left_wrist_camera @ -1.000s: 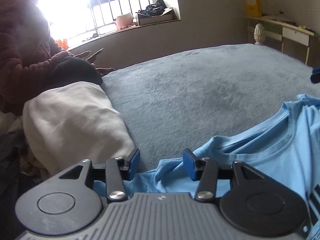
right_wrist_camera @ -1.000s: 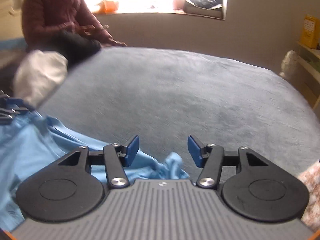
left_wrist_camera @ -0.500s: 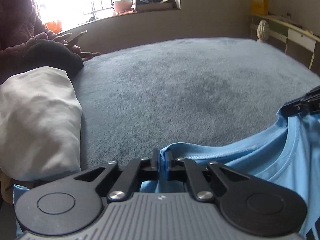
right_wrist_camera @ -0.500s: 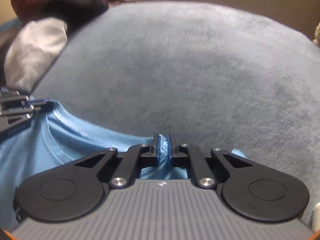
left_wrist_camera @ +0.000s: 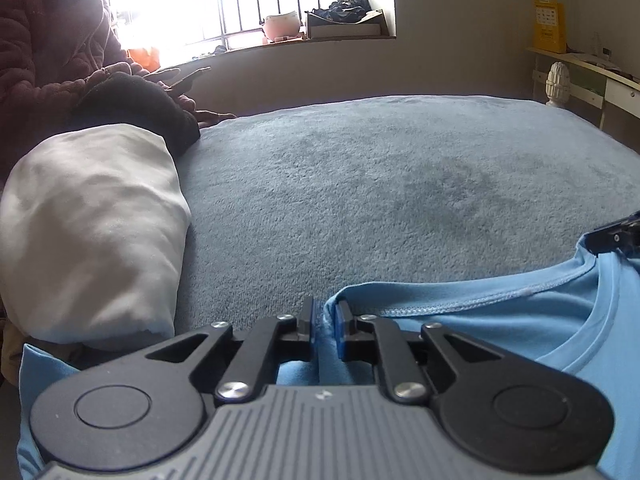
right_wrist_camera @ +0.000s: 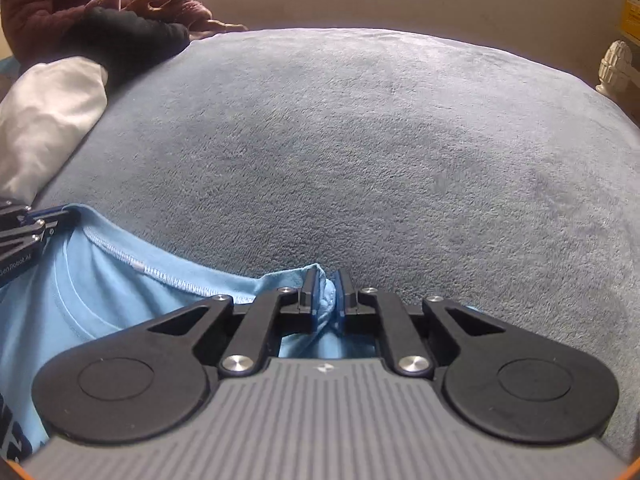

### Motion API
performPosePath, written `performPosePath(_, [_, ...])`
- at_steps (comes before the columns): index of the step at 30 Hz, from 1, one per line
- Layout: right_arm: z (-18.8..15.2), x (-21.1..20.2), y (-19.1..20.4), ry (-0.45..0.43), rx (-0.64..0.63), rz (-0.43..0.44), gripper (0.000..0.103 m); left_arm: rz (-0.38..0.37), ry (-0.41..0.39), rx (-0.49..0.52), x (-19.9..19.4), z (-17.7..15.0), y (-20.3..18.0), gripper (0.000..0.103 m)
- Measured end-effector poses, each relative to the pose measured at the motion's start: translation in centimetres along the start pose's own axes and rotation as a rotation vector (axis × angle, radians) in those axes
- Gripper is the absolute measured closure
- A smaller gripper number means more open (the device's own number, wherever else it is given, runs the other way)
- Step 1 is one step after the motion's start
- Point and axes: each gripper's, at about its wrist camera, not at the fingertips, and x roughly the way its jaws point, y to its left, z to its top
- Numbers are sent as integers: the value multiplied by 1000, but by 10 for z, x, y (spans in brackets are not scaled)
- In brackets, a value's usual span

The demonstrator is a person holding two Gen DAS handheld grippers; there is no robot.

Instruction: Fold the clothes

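One light-blue T-shirt [left_wrist_camera: 500, 320] lies at the lower edge of the frame on the grey-blue bed [left_wrist_camera: 380, 200]. I hold two grippers. My left gripper [left_wrist_camera: 323, 326] has shirt fabric pinched between its pads, the jaws easing open slightly. My right gripper [right_wrist_camera: 325, 300] is clenched on the shirt's other shoulder. One white bundle [left_wrist_camera: 88, 232] lies at left. One seated person [left_wrist_camera: 44, 40] occupies the upper left.

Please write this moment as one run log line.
step: grasp | left gripper: jaws opening slightly, light blue T-shirt shoulder pinched | right gripper: shut on other shoulder | surface: grey-blue blanket
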Motion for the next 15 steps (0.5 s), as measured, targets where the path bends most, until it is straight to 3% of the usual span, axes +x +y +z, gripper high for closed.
performPosePath(5, [6,-10,-22,-60,129,-78,97,5,-4,-4,-4,-4,1,90])
performPosePath(8, [5,-10,-39,-42,215,-64,96,9,8,-20,-5,-3,4,76])
performPosePath(10, [3,-18,-46,-59,267,-37,95,6,6,-52,-9,0,12,56])
performPosePath(13, [1,-36,-49,-88,288,20,95,-14,-18,-123,-22,6,33,45])
performPosePath(15, [0,-44,-43,-79,244,81,95,-40,-29,-153,-33,10,47,44])
